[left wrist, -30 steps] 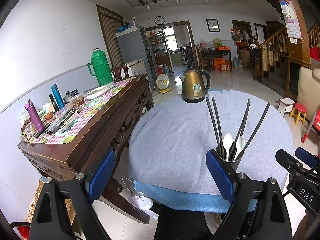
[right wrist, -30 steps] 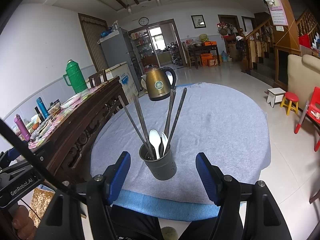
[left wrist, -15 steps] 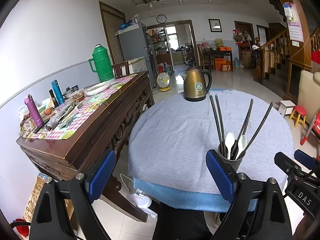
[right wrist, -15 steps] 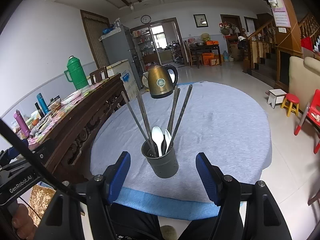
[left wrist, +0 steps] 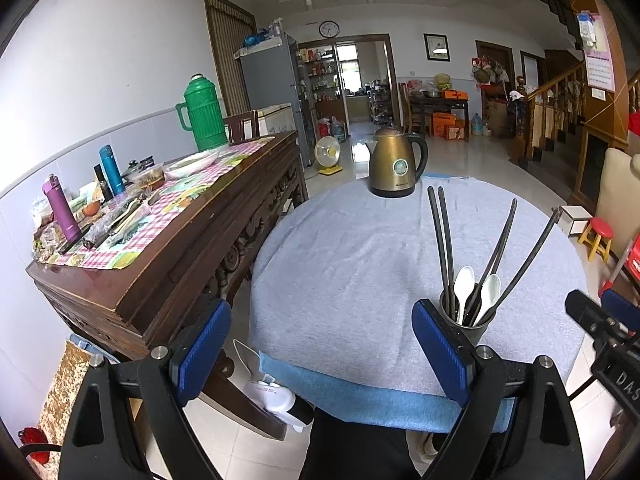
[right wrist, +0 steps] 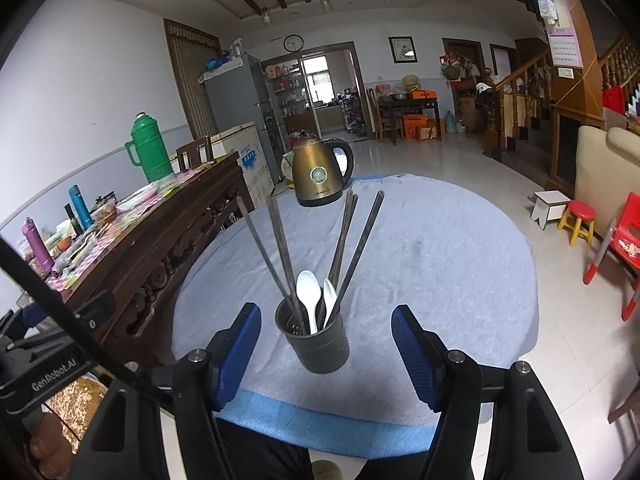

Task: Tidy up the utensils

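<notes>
- On the round bench, near its front edge over the grey cloth, stands the dark utensil holder, upright, with both pairs of fingers drawn back from it.
- Four dark chopsticks lean outward from the holder, and two white spoons sit bowl-up among them.
- No loose utensil shows anywhere on the cloth, so the sorting looks finished or nearly so; the holder's inside is only partly visible, so I may be missing something small.
- The right gripper has its blue fingers moderately apart, one on each side of the holder but clear of it, gripping nothing.
- The left gripper has its fingers spread wide and empty; the holder shows just past its right-hand finger.
- What may be left is only to withdraw, or to straighten the splayed chopsticks.
- A brass-coloured electric kettle stands at the far edge of the bench, well apart from the holder.
- The wooden sideboard alongside carries a green thermos, bottles and clutter; it does not block the work.
</notes>
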`<state>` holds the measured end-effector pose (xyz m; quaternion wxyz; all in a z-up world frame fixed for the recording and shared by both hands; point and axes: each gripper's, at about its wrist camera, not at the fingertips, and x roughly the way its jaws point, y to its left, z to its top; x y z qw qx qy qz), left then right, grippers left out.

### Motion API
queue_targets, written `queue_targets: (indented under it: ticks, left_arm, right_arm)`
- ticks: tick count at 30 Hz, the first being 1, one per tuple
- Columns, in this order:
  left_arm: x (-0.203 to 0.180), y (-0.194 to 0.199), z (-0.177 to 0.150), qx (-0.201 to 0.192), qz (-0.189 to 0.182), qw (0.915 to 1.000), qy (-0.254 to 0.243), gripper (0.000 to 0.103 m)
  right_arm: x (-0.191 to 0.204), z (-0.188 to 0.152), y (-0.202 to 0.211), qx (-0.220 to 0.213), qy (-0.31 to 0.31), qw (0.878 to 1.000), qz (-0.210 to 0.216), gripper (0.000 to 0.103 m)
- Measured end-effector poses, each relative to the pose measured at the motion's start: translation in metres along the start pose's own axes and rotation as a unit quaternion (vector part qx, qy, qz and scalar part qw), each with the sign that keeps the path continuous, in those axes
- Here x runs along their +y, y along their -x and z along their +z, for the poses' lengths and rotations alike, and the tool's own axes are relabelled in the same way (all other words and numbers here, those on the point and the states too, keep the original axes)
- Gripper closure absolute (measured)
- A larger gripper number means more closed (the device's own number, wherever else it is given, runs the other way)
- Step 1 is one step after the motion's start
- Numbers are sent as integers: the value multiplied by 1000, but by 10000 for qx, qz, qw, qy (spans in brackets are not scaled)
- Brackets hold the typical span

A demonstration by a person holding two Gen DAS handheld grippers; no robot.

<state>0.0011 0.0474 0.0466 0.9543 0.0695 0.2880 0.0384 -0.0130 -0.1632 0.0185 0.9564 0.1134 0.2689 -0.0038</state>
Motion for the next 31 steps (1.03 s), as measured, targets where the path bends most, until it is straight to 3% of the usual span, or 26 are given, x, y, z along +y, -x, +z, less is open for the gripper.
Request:
queue_targets:
  ticks: [25, 31]
  left_arm:
    - [-6, -38, -1, 378, -68, 9993, 9, 11]
    - [-6, -66, 0, 511, -133, 9986, 10, 11]
  right_arm:
    - [9, -1, -39, 369, 187, 9991, -6, 32]
    - [-7, 0, -50, 335, 20, 9993, -133, 31]
